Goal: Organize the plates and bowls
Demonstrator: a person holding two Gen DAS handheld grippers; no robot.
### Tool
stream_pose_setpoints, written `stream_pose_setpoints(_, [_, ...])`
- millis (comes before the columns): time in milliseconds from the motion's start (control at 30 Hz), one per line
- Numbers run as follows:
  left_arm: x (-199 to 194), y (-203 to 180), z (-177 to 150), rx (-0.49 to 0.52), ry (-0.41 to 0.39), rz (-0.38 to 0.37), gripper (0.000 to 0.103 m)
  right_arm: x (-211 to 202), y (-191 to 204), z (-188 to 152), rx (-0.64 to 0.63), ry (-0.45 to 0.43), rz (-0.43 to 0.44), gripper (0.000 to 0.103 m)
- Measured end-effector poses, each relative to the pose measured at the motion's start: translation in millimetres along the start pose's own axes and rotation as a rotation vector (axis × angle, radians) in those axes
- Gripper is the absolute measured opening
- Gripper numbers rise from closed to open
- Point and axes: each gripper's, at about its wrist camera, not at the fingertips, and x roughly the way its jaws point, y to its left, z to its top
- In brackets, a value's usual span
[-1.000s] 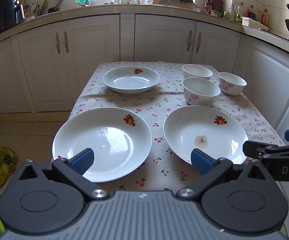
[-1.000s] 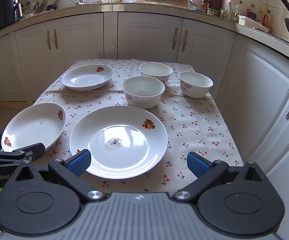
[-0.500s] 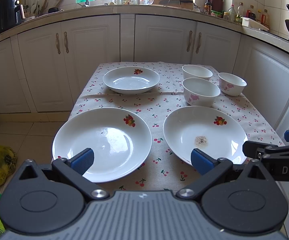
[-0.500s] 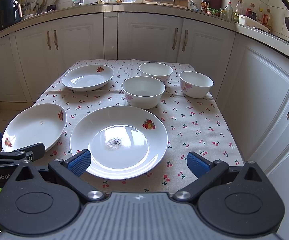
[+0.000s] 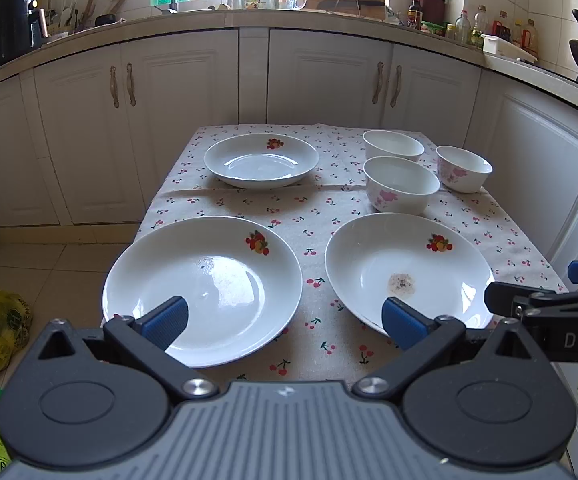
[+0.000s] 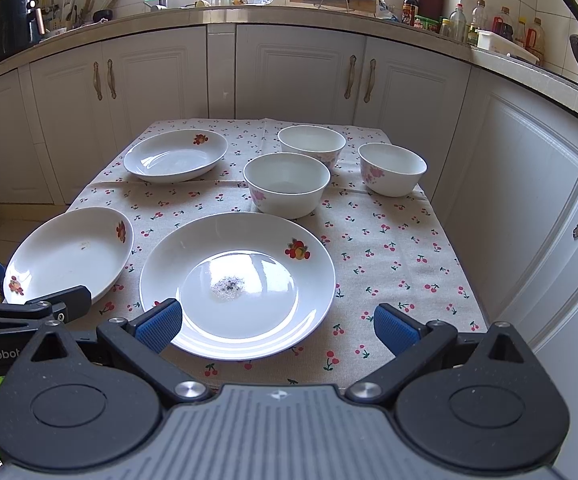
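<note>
I hold both grippers at the near edge of the table (image 5: pixel 329 208), above it and not touching anything. My left gripper (image 5: pixel 285 320) has its jaws spread wide and carries nothing; its blue pads (image 5: pixel 167 318) sit over the near rim of the left plate (image 5: pixel 205 288). My right gripper (image 6: pixel 277 322) is also released and empty, with its left pad over the near rim of the right plate (image 6: pixel 237 284) and the other pad over the bare cloth.

The table is covered by a cherry tablecloth (image 6: pixel 389 248). Three white plates with a fruit print lie on it. The left plate is at the near left corner and reaches a little over the left edge. The right plate lies just beside it, apart from it, near the near edge, and has a small grey speckled stain (image 6: pixel 229 285) in its middle. The far plate (image 5: pixel 261 160) lies toward the far left corner.

Three white bowls with pink flowers stand upright toward the far right corner. The front bowl (image 6: pixel 287 184) is just behind the right plate. The back bowl (image 6: pixel 312 144) is close behind it, and I cannot tell if they touch. The right bowl (image 6: pixel 392 168) stands alone near the right edge.
</note>
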Motion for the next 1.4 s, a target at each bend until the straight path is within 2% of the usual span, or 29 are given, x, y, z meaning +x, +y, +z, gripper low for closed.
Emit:
stream_pose_setpoints(367, [6,4,5,-0.003,-0.019,-0.028,0.102,3,0,6,-0.007,-0.001,0.004,0.103])
stream_pose_setpoints(667, [13,16,12,0.01,-0.071,-0.07,0.102,10,-8,30,-0.014,-0.03,0.059,0.103])
stream_pose_setpoints(867, [18,34,14,0.048,-0.142,-0.093,0.102,24,-6,56,-0.061,-0.066,0.137,0.103])
stream_pose_setpoints(933, [23,44,13,0.069,-0.131,-0.123,0.102,31,-1,63,-0.093,-0.084,0.172,0.103])
stream_pose_setpoints(1033, [29,60,10,0.046,-0.094,-0.154,0.102,40,9,71,-0.132,-0.113,0.267,0.103])
stream_pose_setpoints(1167, [31,87,0,0.006,-0.104,-0.216,0.102,59,28,82,-0.15,-0.076,0.417,0.103])
stream_pose_setpoints(1233, [31,96,-6,0.023,-0.107,-0.213,0.102,68,39,86,-0.163,-0.058,0.482,0.103])
stream_pose_setpoints(1400, [33,118,-18,0.056,-0.062,-0.218,0.102,97,65,97,-0.198,0.0,0.505,0.103])
